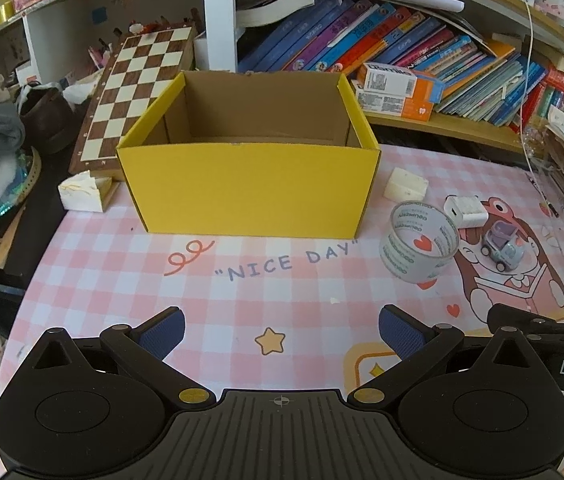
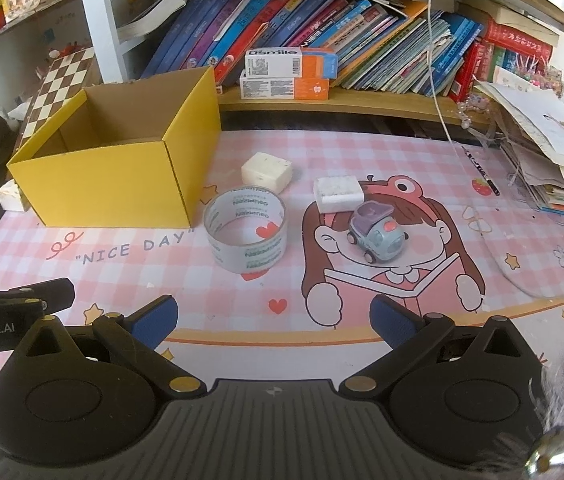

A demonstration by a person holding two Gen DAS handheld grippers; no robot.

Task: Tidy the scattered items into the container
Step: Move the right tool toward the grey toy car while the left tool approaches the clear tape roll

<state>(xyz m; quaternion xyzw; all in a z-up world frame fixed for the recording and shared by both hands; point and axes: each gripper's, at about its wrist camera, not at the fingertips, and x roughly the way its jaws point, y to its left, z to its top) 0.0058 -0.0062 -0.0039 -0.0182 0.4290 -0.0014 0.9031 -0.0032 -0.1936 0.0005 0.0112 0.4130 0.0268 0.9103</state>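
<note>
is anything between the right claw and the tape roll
Nothing visible does. The right claw is open, with only bare mat up to the tape roll. The yellow box sits to the roll's left, the toy car to its right.

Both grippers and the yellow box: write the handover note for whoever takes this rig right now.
Left gripper and right gripper: both open, empty, low over the mat.
Yellow box: upright, nothing visible inside.
Still out, right of the box: tape roll, cream block, white charger, toy car just in front of the charger.
Done: nothing. Left: all four into the box.
</note>
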